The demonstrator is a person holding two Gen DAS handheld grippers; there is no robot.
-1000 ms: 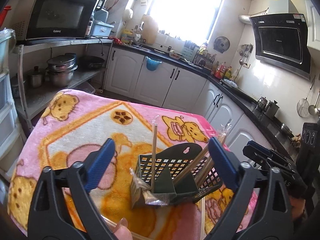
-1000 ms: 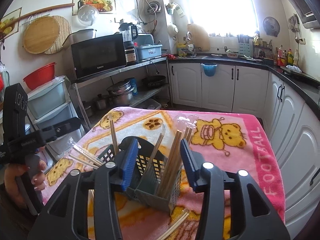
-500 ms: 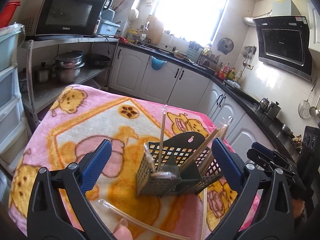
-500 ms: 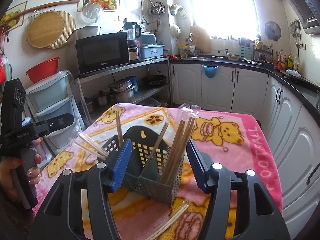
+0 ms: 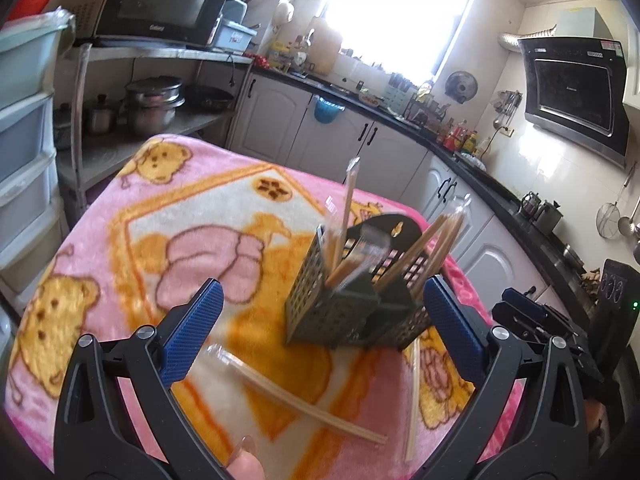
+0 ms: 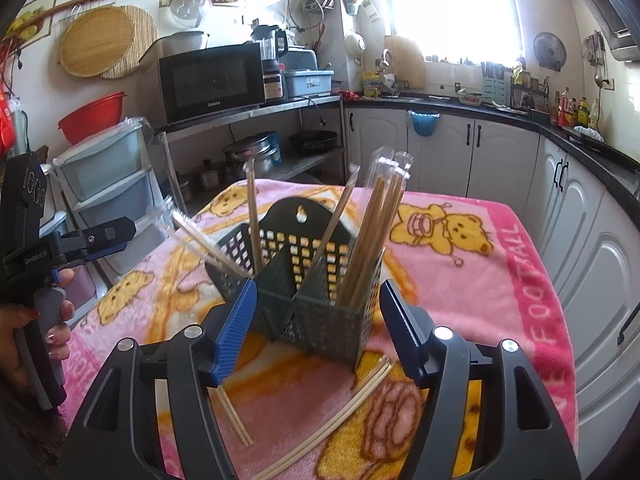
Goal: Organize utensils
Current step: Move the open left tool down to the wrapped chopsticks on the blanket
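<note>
Tongs (image 6: pixel 318 322) agape, chopsticks (image 6: pixel 372 236) upright in caddy (image 6: pixel 316 280)

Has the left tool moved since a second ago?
Yes. The left tool pulled back from the utensil basket; wrapped chopsticks on the blanket now show between its fingers.

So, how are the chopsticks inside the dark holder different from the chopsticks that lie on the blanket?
The chopsticks in the holder stand almost upright and lean on the walls of the dark holder; the loose chopsticks lie flat on the blanket. Those in the holder are contained in its compartments; the loose ones are scattered in front of it. Both are thin and light wood-coloured, and neither gripper holds any.
</note>
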